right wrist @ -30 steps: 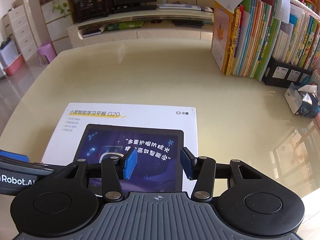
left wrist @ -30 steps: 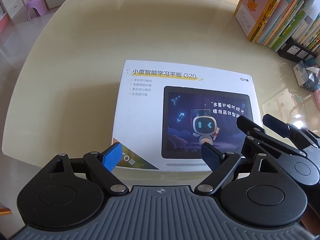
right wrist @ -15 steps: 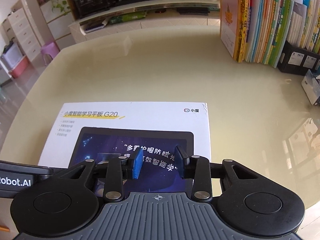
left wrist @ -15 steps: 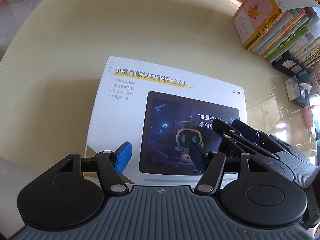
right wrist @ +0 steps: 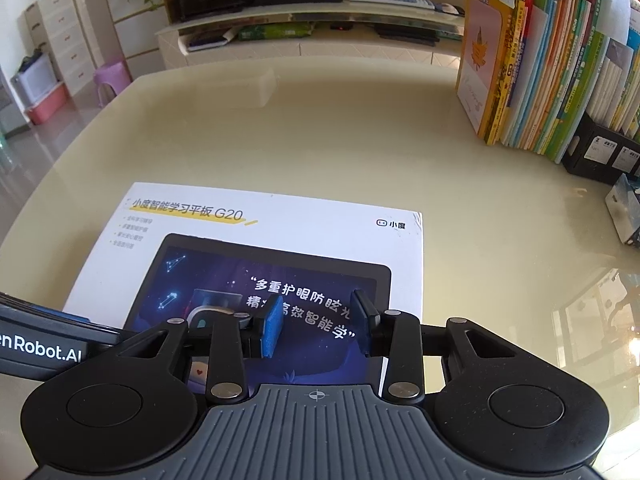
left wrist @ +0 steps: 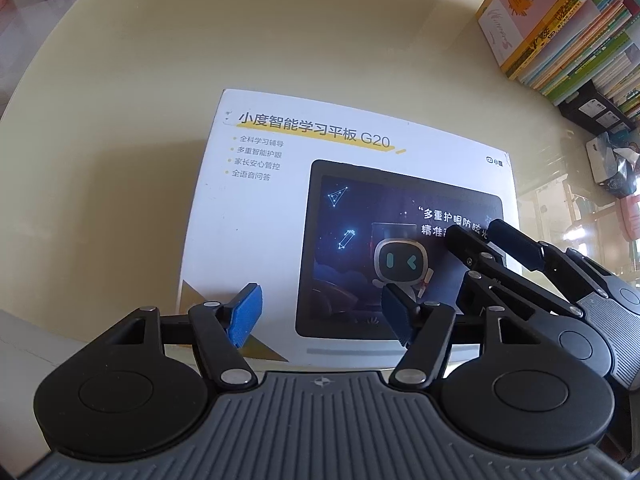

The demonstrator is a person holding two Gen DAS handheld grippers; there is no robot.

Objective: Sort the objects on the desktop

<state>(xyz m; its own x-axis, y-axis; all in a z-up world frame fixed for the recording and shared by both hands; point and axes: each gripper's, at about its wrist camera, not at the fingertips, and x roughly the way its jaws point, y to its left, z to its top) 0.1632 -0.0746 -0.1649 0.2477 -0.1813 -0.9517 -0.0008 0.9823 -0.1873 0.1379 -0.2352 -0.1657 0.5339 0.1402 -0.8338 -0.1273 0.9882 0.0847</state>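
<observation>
Now: two grippers poised over the tablet box

Flat on the glossy cream table (right wrist: 320, 140) lies a white tablet box (left wrist: 256, 216), printed with a dark tablet screen, a small cartoon robot and a yellow-underlined heading that ends in "G20". In the left wrist view its near edge runs just ahead of the gripper body, and the box fills the middle of the tabletop.

The left gripper (left wrist: 320, 314) hangs above the box's near left part with its blue-padded fingers spread wide and nothing between them. The right gripper (right wrist: 316, 324) hovers over the printed screen on the box's right half; its fingers stand moderately apart, also holding nothing. From the left wrist camera, the right gripper's black fingers (left wrist: 468, 240) reach in from the right across the picture of the screen. Whether either gripper touches the box surface cannot be told.

At the far right of the table stands a row of colourful books (right wrist: 552, 68), upright and packed close together. Beside them sits a black organiser (right wrist: 600, 152), and nearer the table's edge a tissue pack (right wrist: 624, 208).
</observation>
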